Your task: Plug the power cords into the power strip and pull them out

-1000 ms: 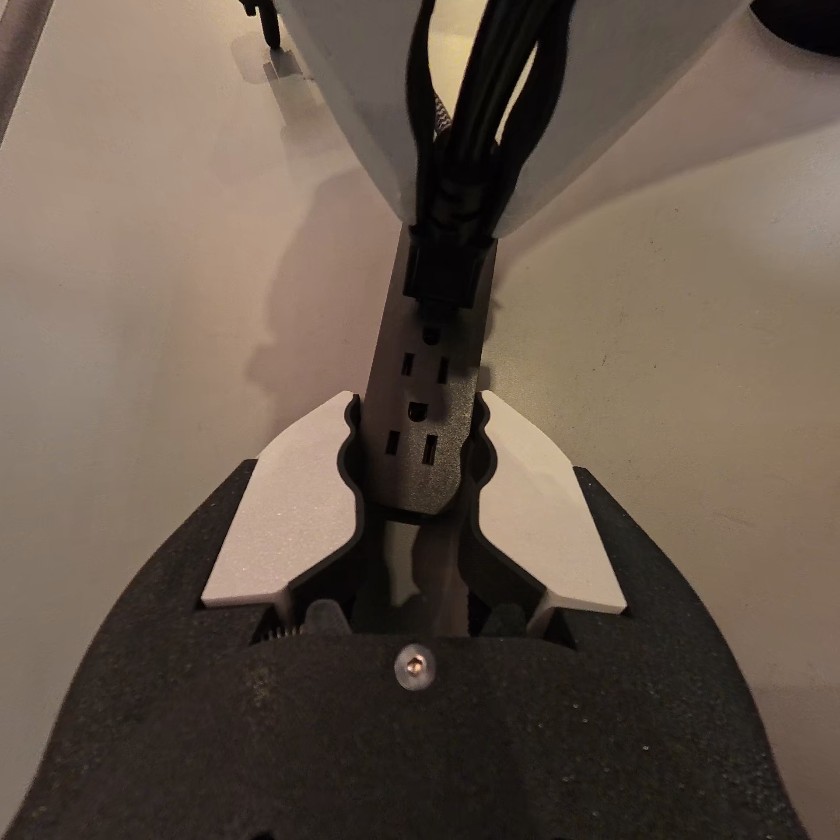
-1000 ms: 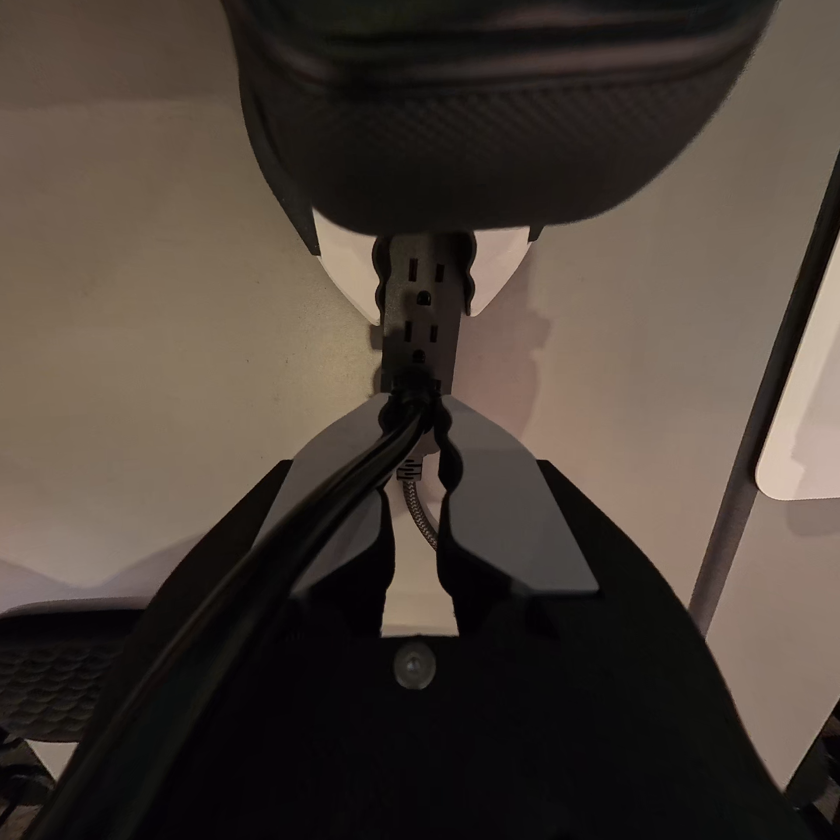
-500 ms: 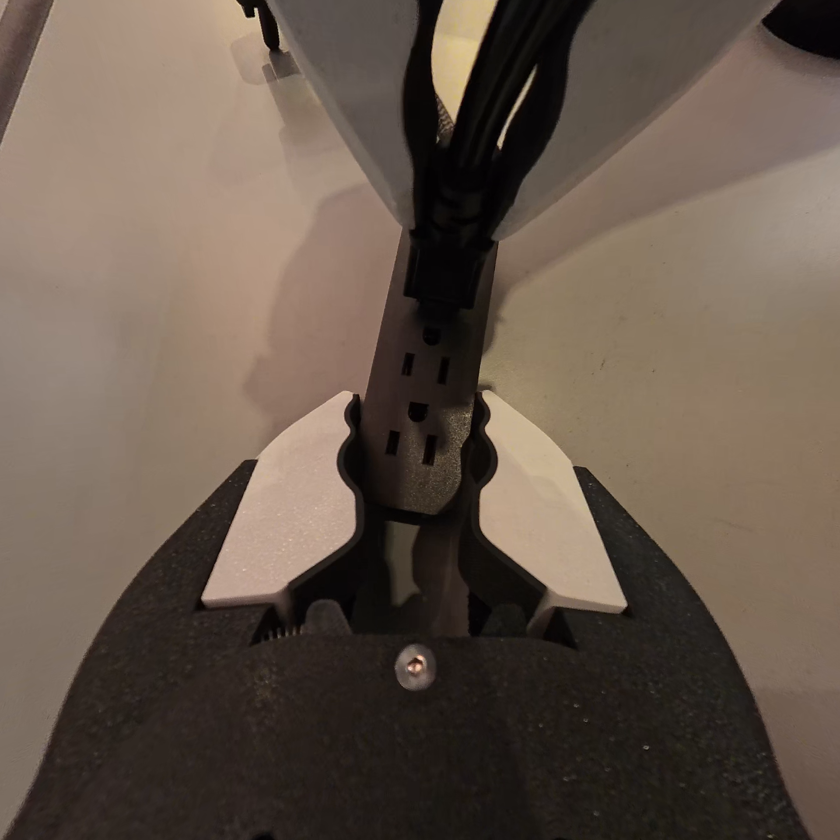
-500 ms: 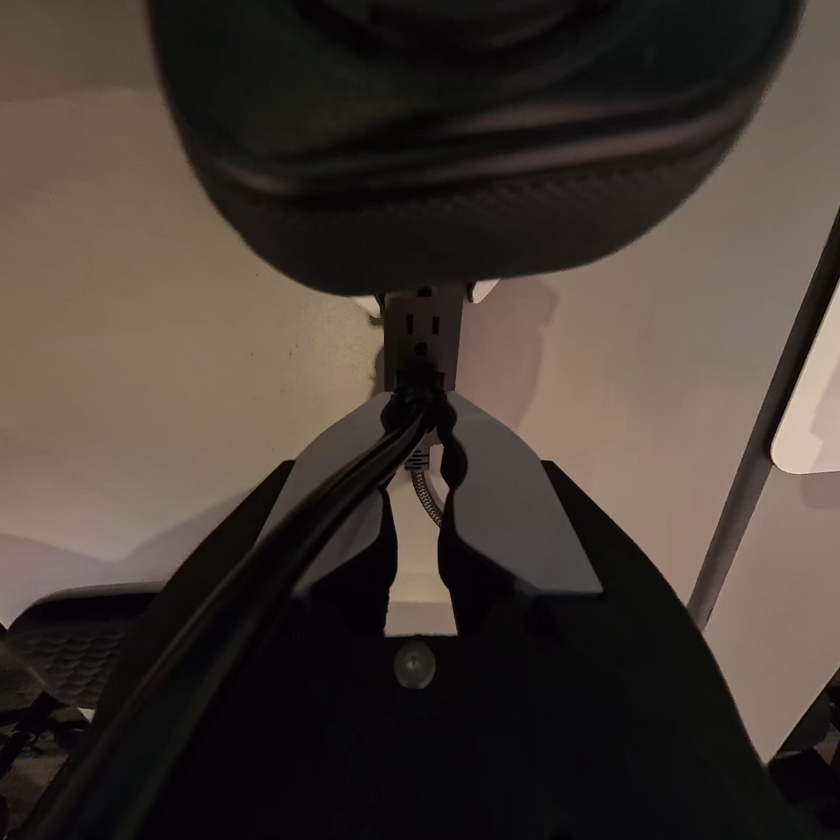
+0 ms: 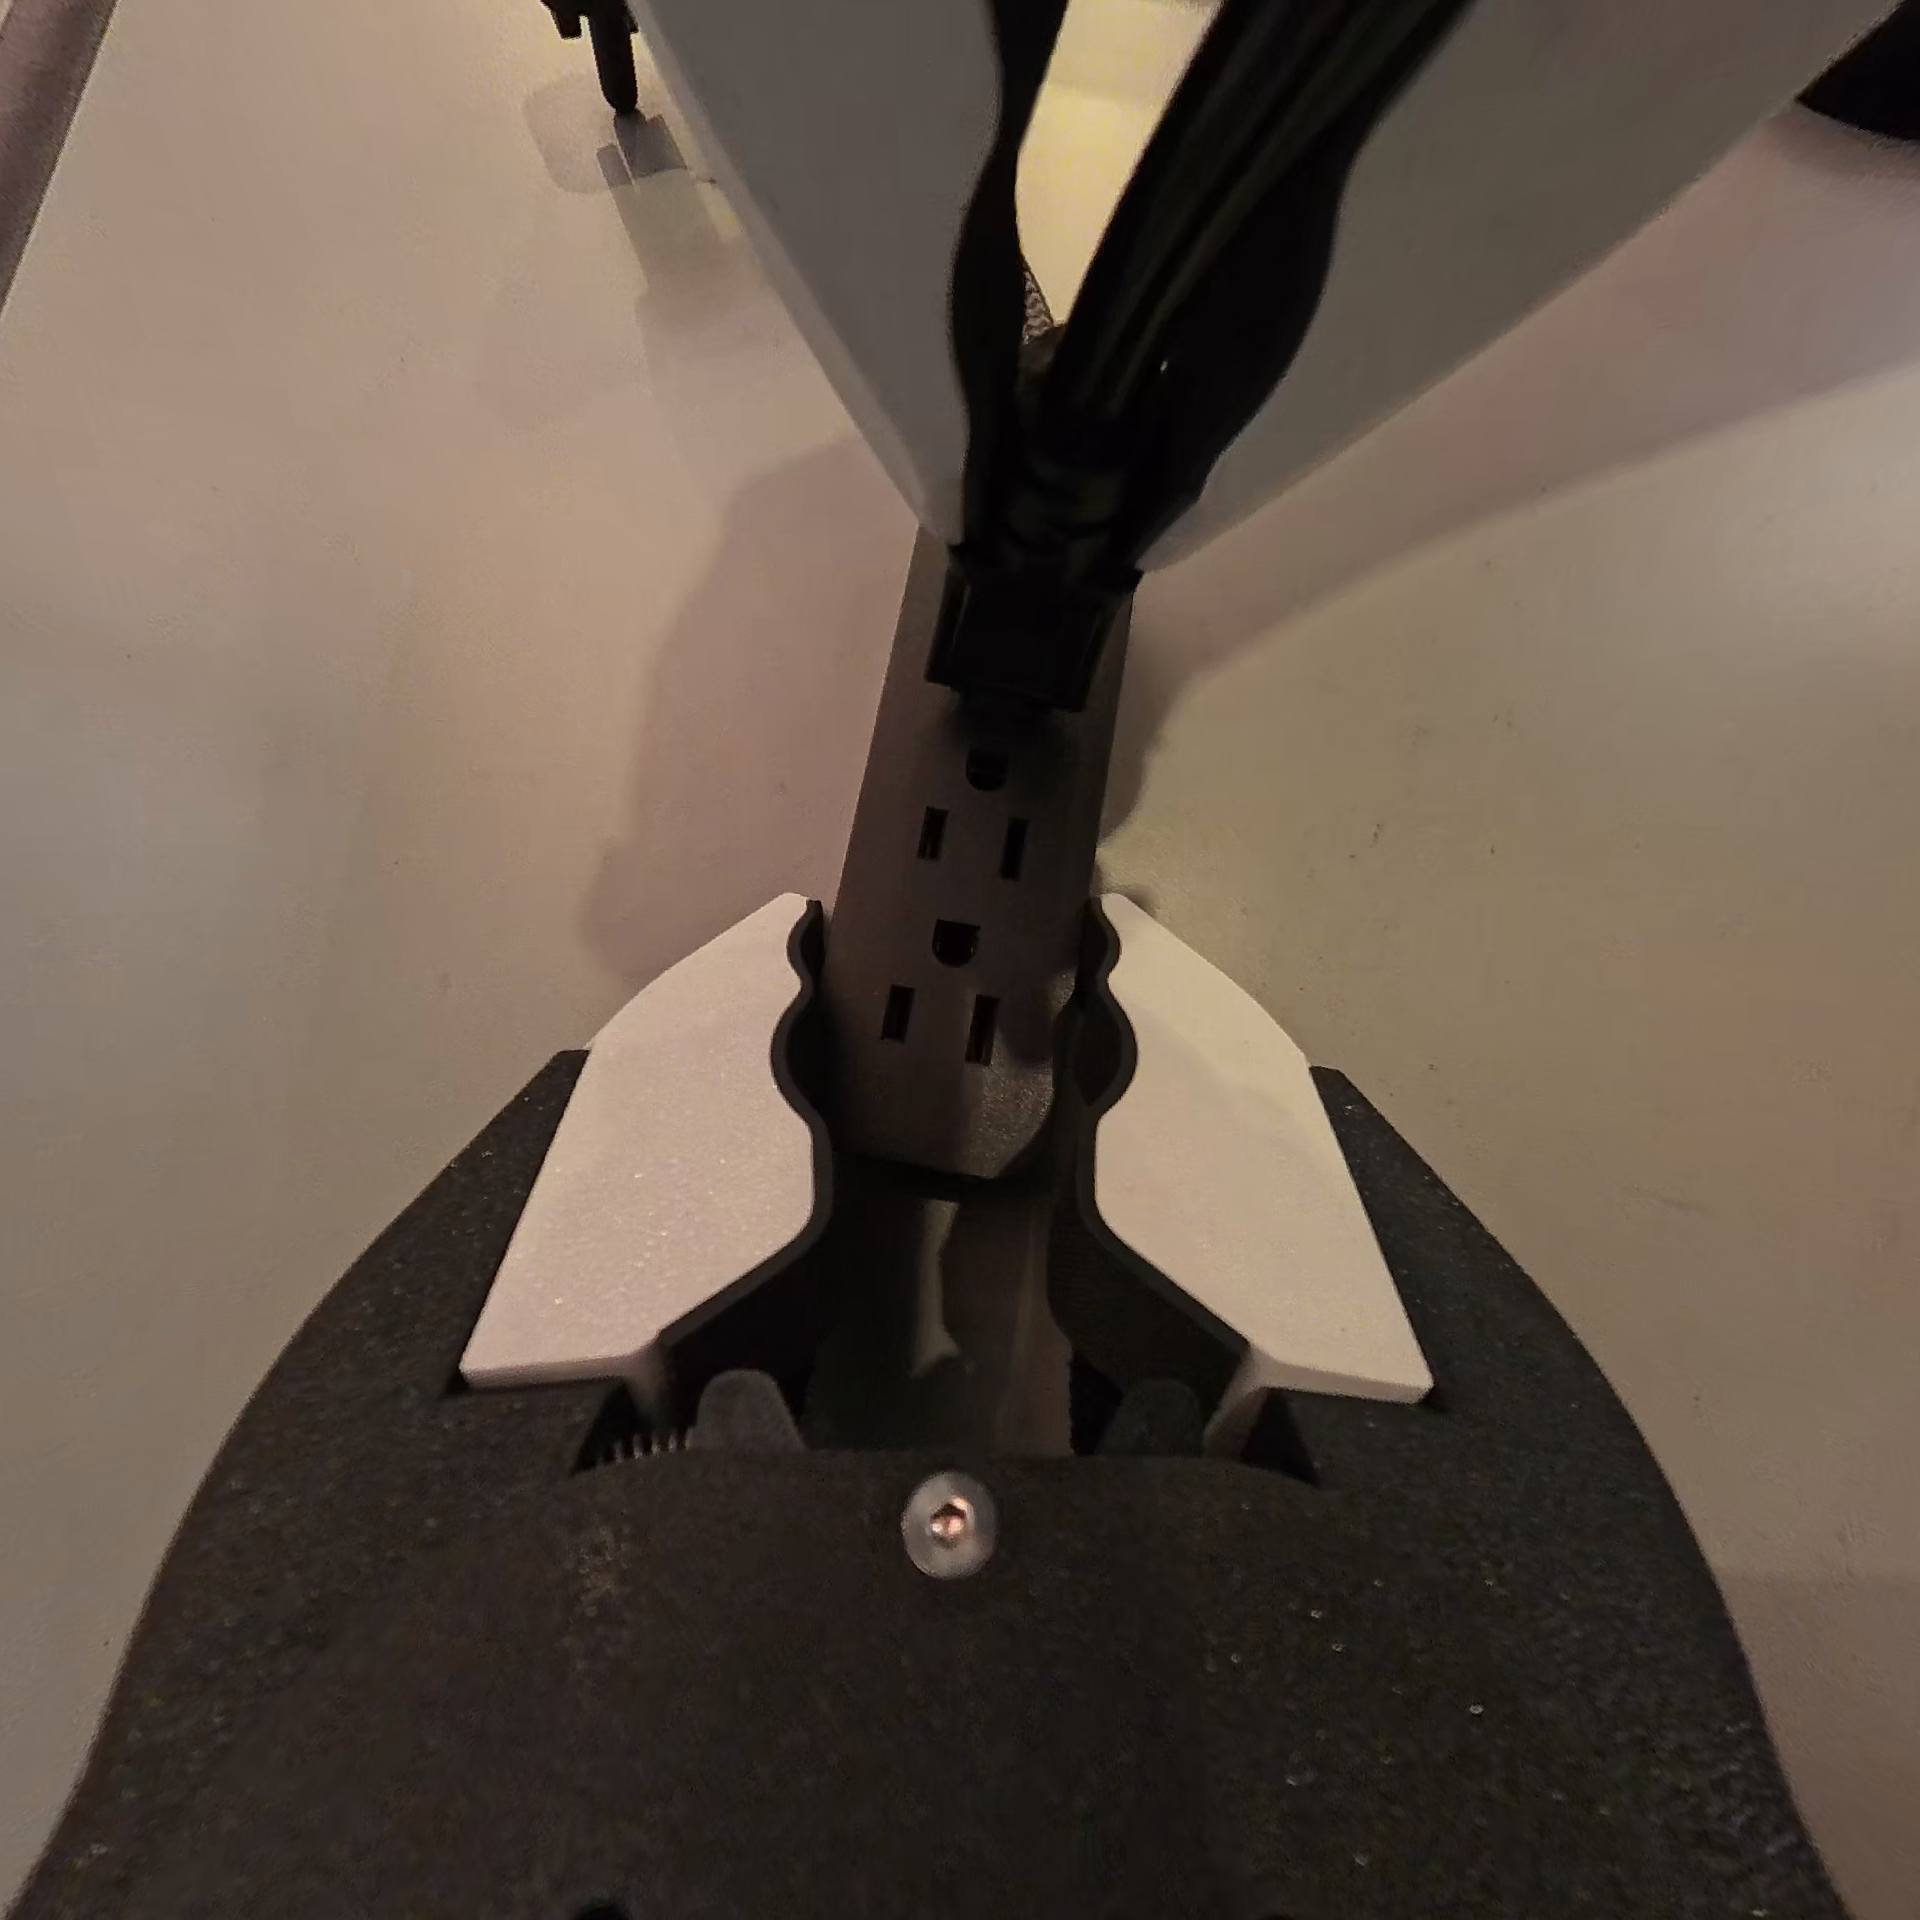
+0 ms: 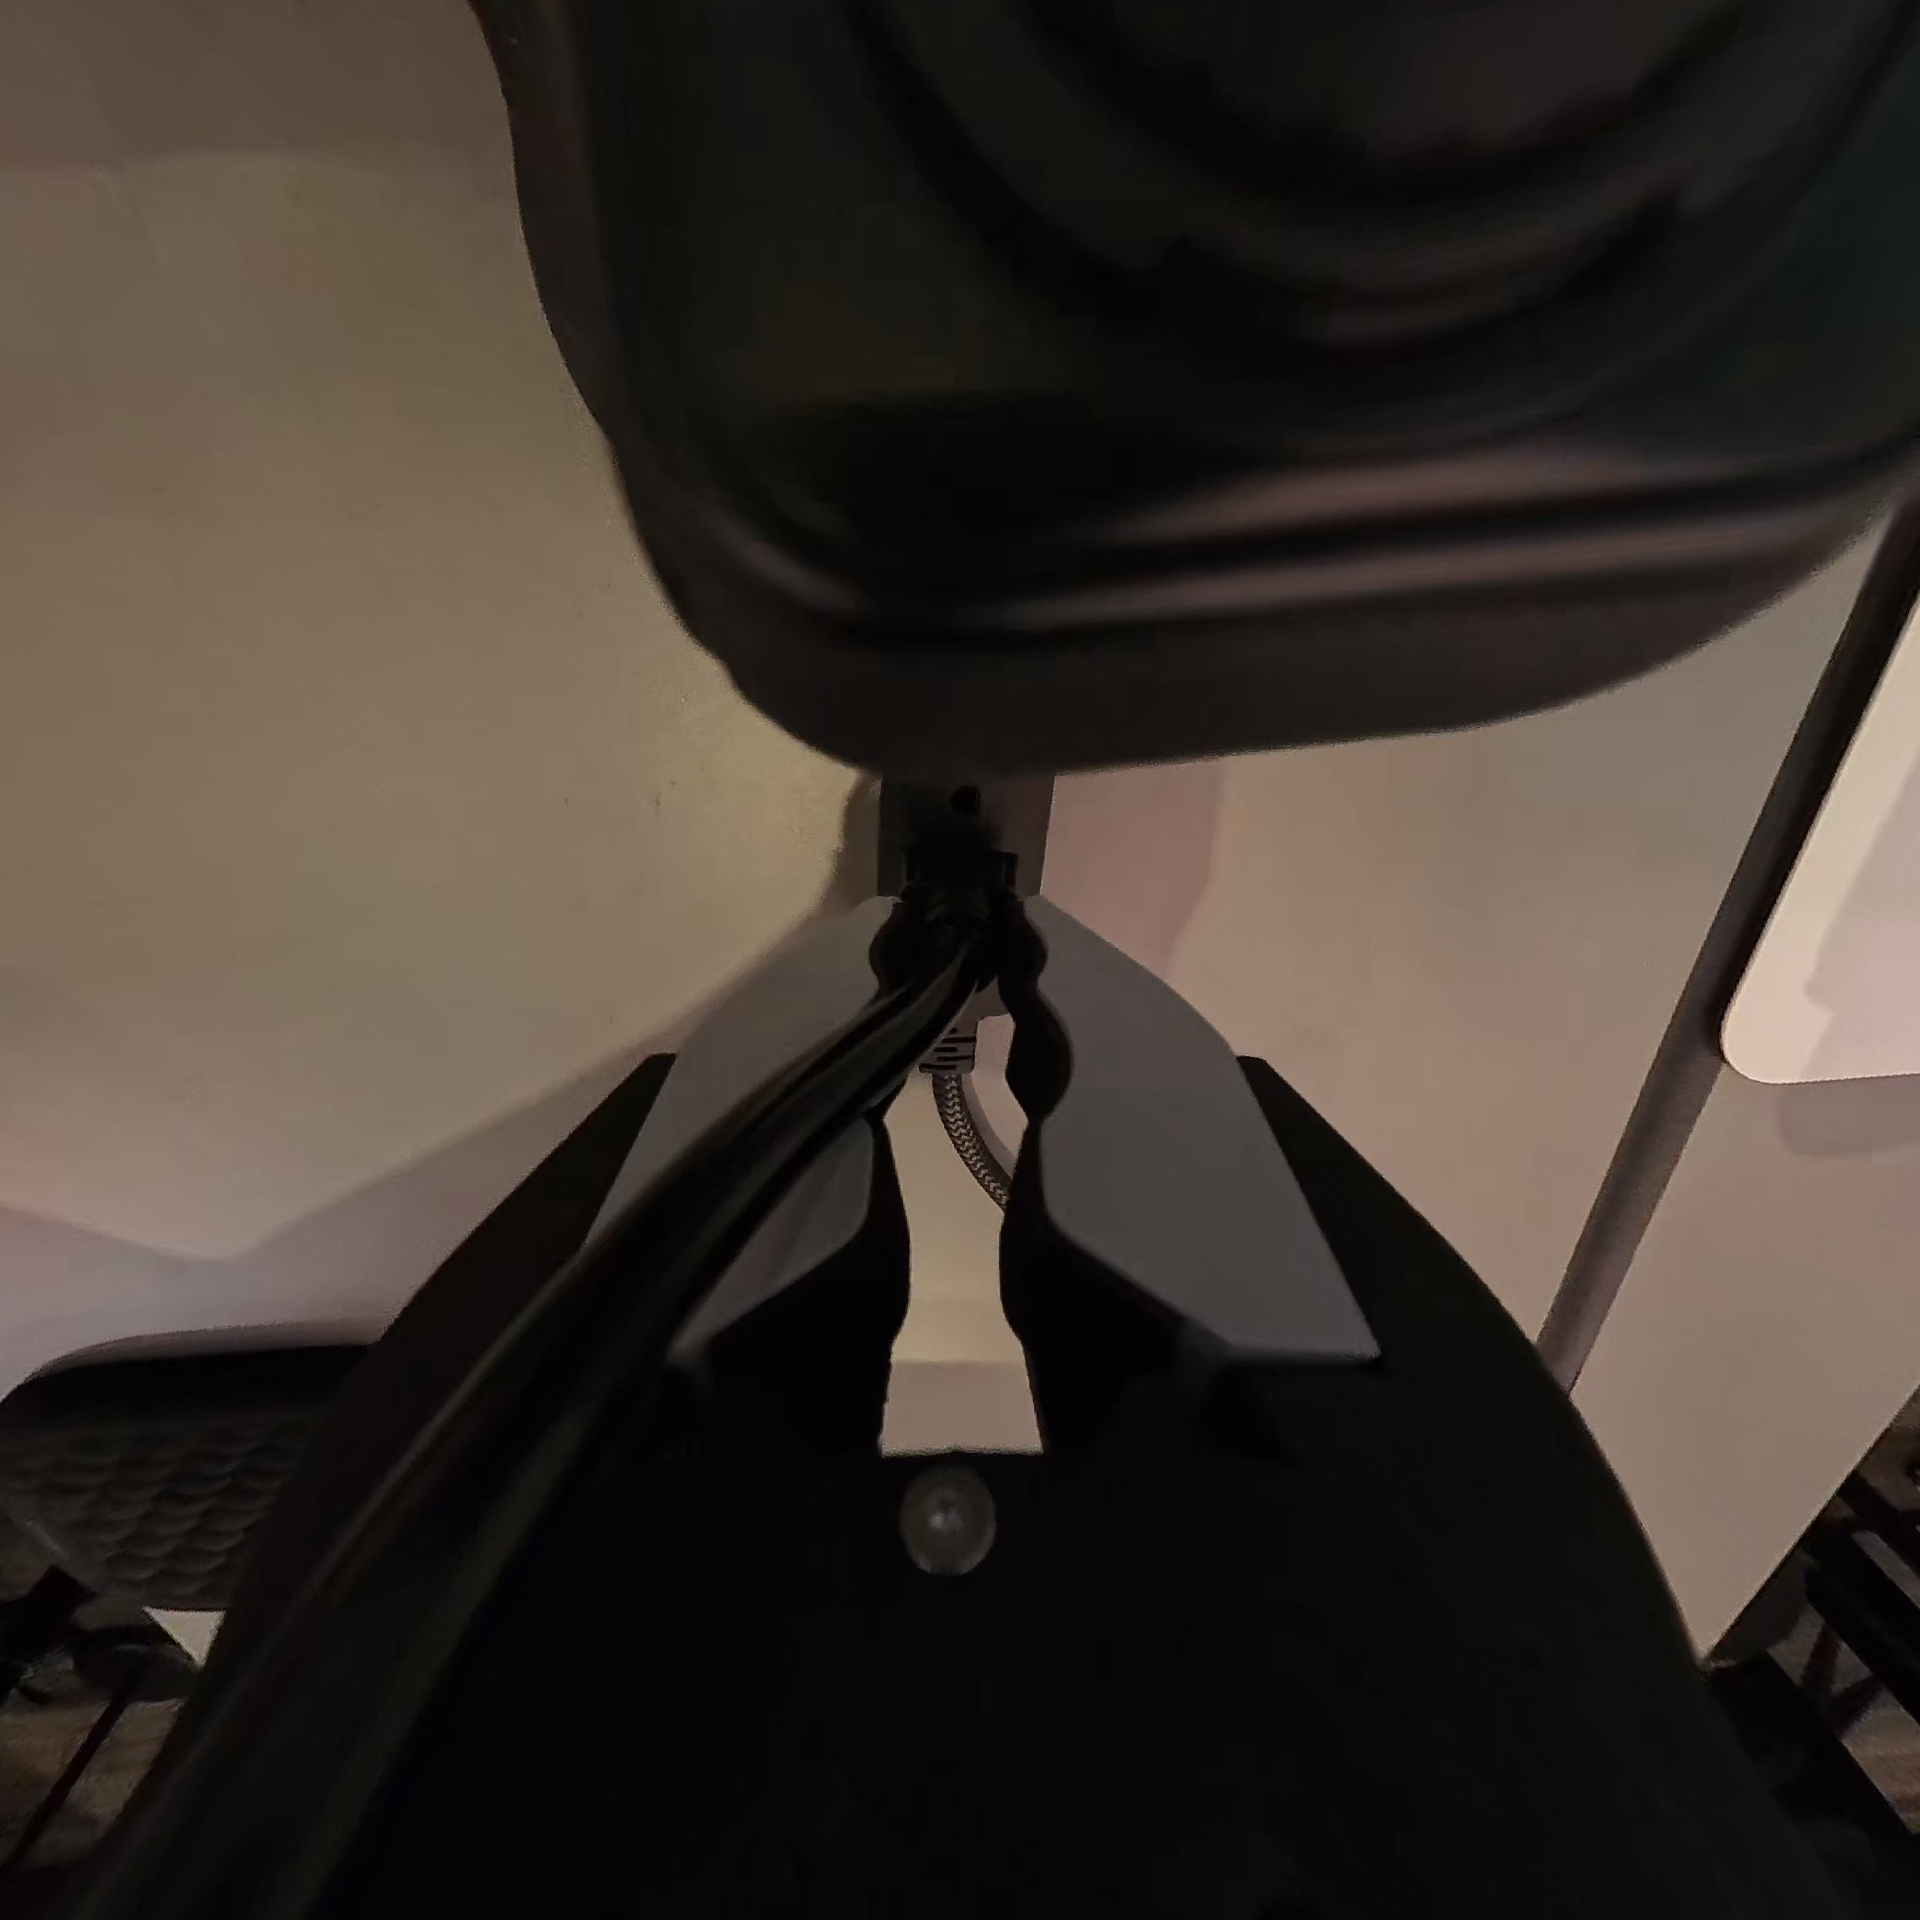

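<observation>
A dark power strip [image 5: 961,894] lies on the pale table, running away from me. My left gripper [image 5: 956,925] is shut on its near end, with its white fingers [image 5: 665,1164] on either side. My right gripper [image 6: 958,930] is shut on a black plug [image 6: 951,873] at the strip's far outlet. In the left wrist view the plug [image 5: 1023,644] has a pin showing under its near edge. Black cords [image 5: 1195,260] run up between the right gripper's fingers [image 5: 862,260]. In the right wrist view only a small piece of the strip [image 6: 1023,831] shows under the left gripper's dark body [image 6: 1247,416].
A braided grey cable [image 6: 971,1132] lies on the table under my right gripper. A grey metal bar [image 6: 1714,935] and a white panel [image 6: 1829,987] stand at the right. A dark textured seat [image 6: 135,1455] is at the lower left. A small black object [image 5: 608,52] sits far left.
My right gripper has come closer to the left gripper, whose body now hides most of the strip in the right wrist view. The left gripper and the strip have stayed still.
</observation>
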### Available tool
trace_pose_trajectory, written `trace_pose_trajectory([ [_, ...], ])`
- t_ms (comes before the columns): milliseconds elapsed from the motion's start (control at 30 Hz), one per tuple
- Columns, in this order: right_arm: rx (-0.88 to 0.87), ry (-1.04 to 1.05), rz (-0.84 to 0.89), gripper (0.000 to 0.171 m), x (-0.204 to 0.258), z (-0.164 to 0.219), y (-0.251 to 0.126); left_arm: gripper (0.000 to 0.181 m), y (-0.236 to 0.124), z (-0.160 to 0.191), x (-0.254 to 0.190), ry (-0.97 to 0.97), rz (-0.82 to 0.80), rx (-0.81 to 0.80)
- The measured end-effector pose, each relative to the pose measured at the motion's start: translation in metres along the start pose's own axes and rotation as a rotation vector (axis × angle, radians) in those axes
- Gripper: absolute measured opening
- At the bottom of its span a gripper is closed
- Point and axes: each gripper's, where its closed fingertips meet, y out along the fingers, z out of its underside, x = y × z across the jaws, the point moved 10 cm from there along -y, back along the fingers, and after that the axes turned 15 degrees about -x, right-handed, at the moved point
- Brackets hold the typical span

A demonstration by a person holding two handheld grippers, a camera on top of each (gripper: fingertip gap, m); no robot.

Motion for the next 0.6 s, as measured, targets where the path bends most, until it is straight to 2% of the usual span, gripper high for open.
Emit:
trace_pose_trajectory([
  [133, -0.038, 0.0, 0.01, 0.017, 0.001, 0.004, -0.001, 0.046, 0.0, 0.0, 0.0, 0.001, 0.0, -0.001],
  [500, -0.336, 0.053, 0.026, 0.018, 0.003, 0.04, -0.007, 0.046, 0.0, 0.0, 0.0, 0.002, -0.001, 0.0],
  [600, -0.341, 0.046, 0.037, 0.018, 0.004, 0.04, -0.007, 0.046, 0.0, 0.0, 0.001, 0.003, 0.001, 0.001],
])
